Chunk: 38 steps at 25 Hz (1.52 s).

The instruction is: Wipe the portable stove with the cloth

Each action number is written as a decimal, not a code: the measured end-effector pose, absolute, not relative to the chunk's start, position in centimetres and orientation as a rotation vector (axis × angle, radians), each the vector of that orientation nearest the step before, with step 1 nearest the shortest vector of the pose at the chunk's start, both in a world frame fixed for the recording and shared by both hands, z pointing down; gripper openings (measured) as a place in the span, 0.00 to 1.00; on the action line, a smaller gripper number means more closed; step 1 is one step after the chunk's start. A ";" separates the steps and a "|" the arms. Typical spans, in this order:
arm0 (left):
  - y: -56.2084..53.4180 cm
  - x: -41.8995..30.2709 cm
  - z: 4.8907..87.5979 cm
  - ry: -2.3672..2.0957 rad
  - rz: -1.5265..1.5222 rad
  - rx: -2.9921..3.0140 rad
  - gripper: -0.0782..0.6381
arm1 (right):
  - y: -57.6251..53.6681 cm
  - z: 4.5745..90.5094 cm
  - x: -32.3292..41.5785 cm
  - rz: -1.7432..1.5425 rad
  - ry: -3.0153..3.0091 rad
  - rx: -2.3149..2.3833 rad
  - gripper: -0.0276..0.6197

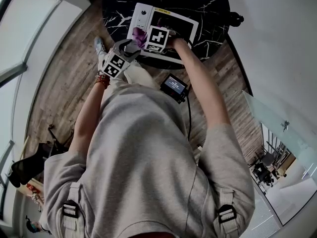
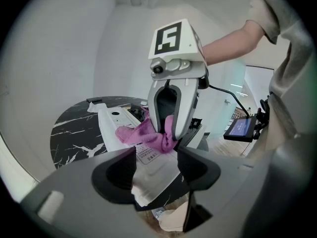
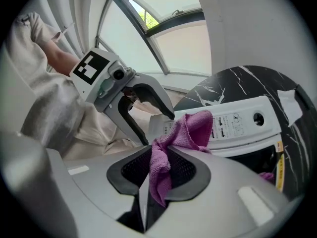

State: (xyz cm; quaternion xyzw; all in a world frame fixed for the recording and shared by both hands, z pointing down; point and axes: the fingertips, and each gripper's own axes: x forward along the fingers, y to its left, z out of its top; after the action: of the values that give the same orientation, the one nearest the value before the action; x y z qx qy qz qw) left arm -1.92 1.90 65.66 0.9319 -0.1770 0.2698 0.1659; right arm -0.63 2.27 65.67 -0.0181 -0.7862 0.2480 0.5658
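Note:
The white portable stove point(image 1: 143, 15) lies on a round black marble table point(image 1: 116, 6). My right gripper point(image 3: 159, 170) is shut on a pink cloth point(image 3: 190, 128), which hangs from its jaws onto the stove's white panel point(image 3: 242, 123) near the front edge. From the left gripper view, that cloth point(image 2: 143, 135) trails down from the right gripper point(image 2: 171, 133) onto the stove point(image 2: 111, 123). My left gripper point(image 2: 156, 170) stands open at the stove's near corner, which pokes in between its jaws. Whether the pads touch the stove I cannot tell.
A small device with a lit screen point(image 1: 174, 86) hangs on a cable beside the table, over the wooden floor. White scraps of paper point(image 3: 290, 100) lie on the marble past the stove. The person's legs stand close against the table's near rim.

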 end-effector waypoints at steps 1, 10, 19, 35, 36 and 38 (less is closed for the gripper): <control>2.1 -1.9 65.6 -0.496 0.773 2.658 0.44 | 2.4 65.6 -0.5 0.606 -1.868 -0.050 0.21; 3.0 -3.9 65.2 -0.531 0.787 2.657 0.43 | -1.6 57.8 -0.5 0.761 -2.269 0.045 0.22; 4.4 -5.0 65.2 -0.500 0.840 2.658 0.43 | -12.6 56.1 1.7 0.043 -2.237 0.615 0.22; 4.9 -3.9 66.2 -0.477 0.820 2.620 0.43 | -17.4 62.7 1.8 -0.066 -2.011 0.608 0.22; 5.0 -3.8 66.3 -0.471 0.821 2.619 0.43 | -17.4 63.1 1.9 -0.055 -2.003 0.601 0.22; 5.0 -3.8 66.5 -0.467 0.821 2.613 0.43 | -17.4 63.9 2.0 -0.030 -1.995 0.590 0.22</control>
State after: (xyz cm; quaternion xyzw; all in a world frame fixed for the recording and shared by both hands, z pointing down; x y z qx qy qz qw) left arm -3.85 4.96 66.45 0.9250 -0.1654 0.2905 0.1805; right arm 2.04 -17.40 63.85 0.2444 -0.8271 -0.0124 0.5059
